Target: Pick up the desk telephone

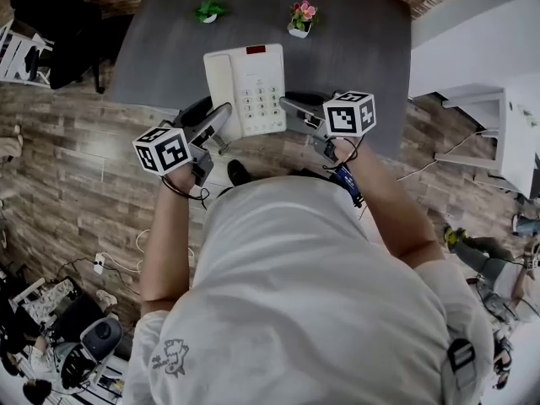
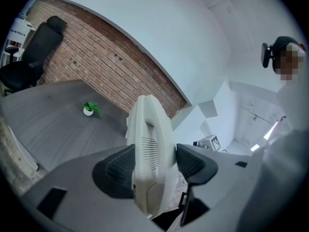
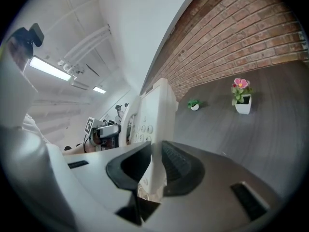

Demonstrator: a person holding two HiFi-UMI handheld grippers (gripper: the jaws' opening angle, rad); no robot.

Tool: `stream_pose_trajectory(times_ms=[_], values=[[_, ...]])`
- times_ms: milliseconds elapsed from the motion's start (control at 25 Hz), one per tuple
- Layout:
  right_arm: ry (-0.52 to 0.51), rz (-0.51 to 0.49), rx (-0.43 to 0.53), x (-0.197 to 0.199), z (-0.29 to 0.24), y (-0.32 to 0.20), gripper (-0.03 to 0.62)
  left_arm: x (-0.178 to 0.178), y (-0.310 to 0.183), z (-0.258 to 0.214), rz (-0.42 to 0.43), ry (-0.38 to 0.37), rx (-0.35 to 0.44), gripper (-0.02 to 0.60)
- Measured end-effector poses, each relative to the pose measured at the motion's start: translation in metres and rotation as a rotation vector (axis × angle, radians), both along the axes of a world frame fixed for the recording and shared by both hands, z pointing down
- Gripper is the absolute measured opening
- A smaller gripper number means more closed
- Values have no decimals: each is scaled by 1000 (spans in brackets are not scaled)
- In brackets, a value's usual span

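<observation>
Cream desk telephone (image 1: 249, 91); dark grey table (image 1: 160, 57); red brick wall (image 2: 106, 66); pink flower (image 1: 304, 10), white pot (image 1: 297, 32).

The person wears a pale T-shirt (image 1: 321, 310) (cartoon print (image 1: 171, 355) on the left sleeve) and black wrist cords (image 1: 175, 190).

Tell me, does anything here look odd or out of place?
Nothing looks damaged or spilled. The only oddity: the desk telephone is pinched from both sides by the left claw and right claw. The green plant and the flowering plant stand upright.
</observation>
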State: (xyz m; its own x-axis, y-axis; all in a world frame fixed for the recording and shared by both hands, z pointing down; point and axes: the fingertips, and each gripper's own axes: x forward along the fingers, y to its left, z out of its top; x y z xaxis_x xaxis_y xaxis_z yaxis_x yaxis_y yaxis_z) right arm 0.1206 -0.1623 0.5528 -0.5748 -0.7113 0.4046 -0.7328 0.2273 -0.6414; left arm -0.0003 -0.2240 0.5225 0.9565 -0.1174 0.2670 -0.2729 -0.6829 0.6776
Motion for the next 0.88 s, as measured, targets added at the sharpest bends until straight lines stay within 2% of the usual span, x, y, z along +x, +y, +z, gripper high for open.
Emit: stream_pose_trajectory(times_ms=[520,880], values=[[-32,-85,4,61,5,84,75,57,94,0,-95,-17,16,281],[-45,-110,-2,56,1,120,75,52,132,-5,-122,-26,4,281]])
